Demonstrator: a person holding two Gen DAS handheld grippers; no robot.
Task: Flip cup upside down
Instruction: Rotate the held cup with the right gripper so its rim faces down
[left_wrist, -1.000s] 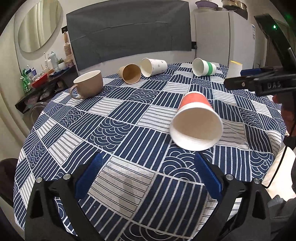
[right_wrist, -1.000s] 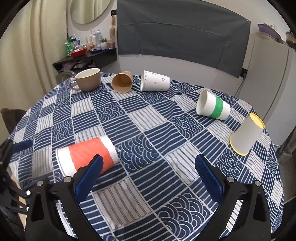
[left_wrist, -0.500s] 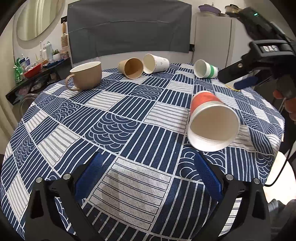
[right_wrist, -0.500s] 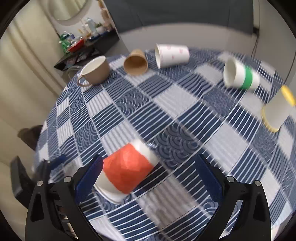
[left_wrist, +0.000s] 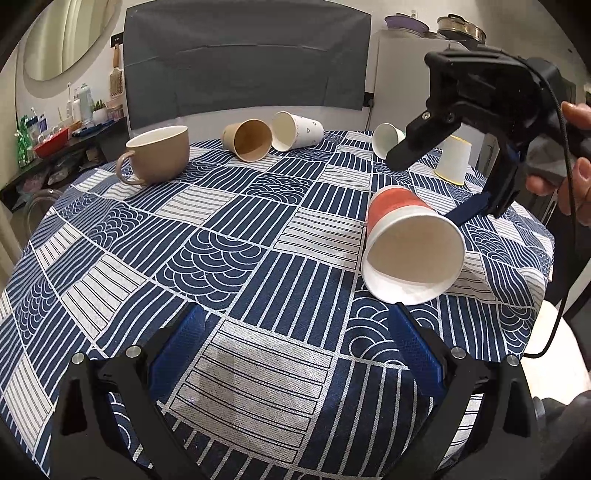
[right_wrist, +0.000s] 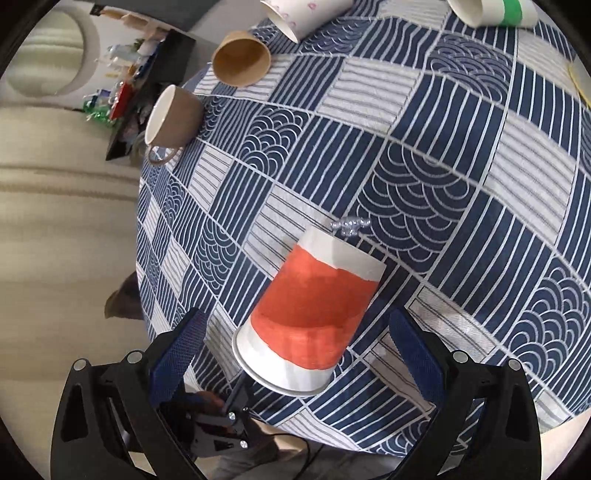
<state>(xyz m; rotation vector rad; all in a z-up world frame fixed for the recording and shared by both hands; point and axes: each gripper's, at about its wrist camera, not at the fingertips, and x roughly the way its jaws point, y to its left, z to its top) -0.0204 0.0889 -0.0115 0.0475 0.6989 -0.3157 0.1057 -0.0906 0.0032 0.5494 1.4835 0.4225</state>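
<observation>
- The red and white paper cup lies on its side on the blue and white tablecloth, near the cloth's edge. Its open mouth faces the left tongs.
- The left tongs are spread wide and hold nothing. They sit low over the cloth, just in front of the red cup's mouth, not touching it.
- The right tongs are also spread wide. They hang over the red cup, with one blue pad on each side of it. The pads are apart from the cup.
- In the left view, the right tongs' upper finger sticks out above the red cup and the lower one is just behind it.
- Behind the red cup, far across the cloth, stands a tan mug.
- Beside the mug, a brown paper cup and a white cup with small hearts lie on their sides.
- A green and white cup lies at the far side too.
- A white cup with a yellow rim stands mouth down behind the red cup.
</observation>
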